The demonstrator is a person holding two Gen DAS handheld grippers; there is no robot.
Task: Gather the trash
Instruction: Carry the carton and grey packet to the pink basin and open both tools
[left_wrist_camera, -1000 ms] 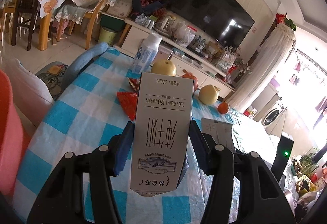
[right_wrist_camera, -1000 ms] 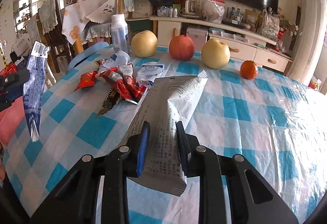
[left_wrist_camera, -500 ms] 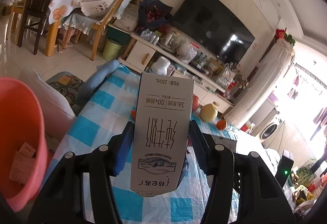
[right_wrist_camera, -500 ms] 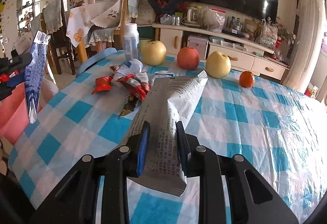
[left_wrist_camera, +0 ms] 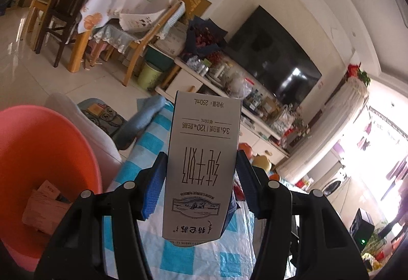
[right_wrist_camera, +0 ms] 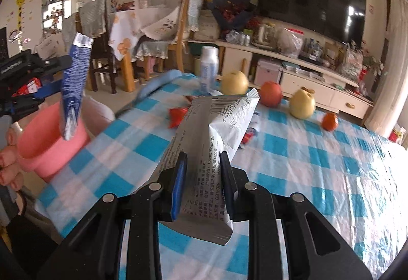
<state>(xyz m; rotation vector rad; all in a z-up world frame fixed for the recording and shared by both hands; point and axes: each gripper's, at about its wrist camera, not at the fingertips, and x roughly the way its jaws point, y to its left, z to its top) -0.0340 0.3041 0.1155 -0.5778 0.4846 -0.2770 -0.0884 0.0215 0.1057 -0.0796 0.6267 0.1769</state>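
Milk carton (left_wrist_camera: 201, 165), clamped upside down in the left gripper (left_wrist_camera: 200, 189), should be centred over the pink bin (left_wrist_camera: 51, 152) down to its left before release, then the right gripper (right_wrist_camera: 202, 184) brings its pinched silver wrapper (right_wrist_camera: 216, 142).

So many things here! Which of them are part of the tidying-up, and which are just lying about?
Part of the job:
- milk carton, in the left gripper
- silver wrapper, in the right gripper
- pink bin
- red wrappers on the checked tablecloth

Just lying about:
- two pears, apple, orange
- white bottle
- television
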